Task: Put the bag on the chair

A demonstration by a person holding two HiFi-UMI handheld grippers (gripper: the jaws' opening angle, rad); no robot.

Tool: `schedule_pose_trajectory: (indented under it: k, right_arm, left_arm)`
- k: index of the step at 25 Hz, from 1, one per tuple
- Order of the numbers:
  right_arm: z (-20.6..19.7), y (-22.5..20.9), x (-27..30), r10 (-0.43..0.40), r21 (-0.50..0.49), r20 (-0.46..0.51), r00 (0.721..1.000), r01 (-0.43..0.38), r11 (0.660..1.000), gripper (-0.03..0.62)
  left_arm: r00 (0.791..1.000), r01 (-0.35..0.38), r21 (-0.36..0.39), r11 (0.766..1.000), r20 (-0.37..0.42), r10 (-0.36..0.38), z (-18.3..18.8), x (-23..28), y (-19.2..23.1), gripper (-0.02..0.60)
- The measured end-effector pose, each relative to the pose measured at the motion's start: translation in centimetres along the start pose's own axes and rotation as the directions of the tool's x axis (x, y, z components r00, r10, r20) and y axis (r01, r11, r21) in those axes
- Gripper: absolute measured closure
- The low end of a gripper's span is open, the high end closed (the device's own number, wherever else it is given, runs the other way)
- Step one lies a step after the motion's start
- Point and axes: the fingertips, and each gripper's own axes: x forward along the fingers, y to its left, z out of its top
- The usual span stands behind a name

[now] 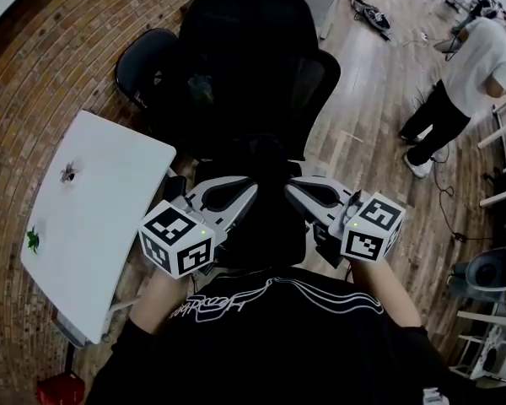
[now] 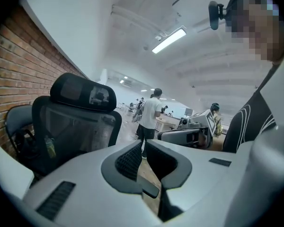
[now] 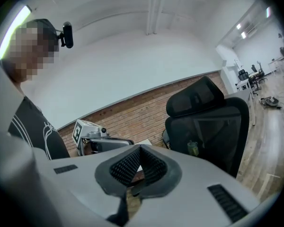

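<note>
Lying on the seat of the black mesh office chair [image 1: 244, 66], a black soft bag [image 1: 266, 213] is noted in the head view. Its outline is hard to separate from the dark chair. Nothing of the bag's contents can be made out, nor whether it is fastened.

The left gripper [image 1: 249, 192] and right gripper [image 1: 293, 191] are held low, close to the person's torso, tips pointed toward the chair. The bag is seen between and just beyond the two tips; contact cannot be judged.

In the left gripper view, the ribbed pads are seen brought together at the tips, with nothing clamped; only floor shows behind them. The same is recorded in the right gripper view: pads met, nothing held.

A white tabletop [image 1: 110, 226] is placed to the left of the chair, with a small dark item [image 1: 67, 173] and a small green item [image 1: 34, 240] on it. A person in a white shirt [image 1: 476, 66] is seen well apart, at upper right.
</note>
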Motion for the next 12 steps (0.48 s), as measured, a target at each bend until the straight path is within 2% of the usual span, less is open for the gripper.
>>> schedule_pose_trajectory:
  k: [12]
  right_arm:
    - [-2.0,-1.6,0.2,-0.044,0.068,-0.019,0.999,0.045,0.997,0.599]
  left_arm:
    - [0.999,0.004,-0.052,0.999,-0.033,-0.006,-2.0,0.3,1.1,0.546]
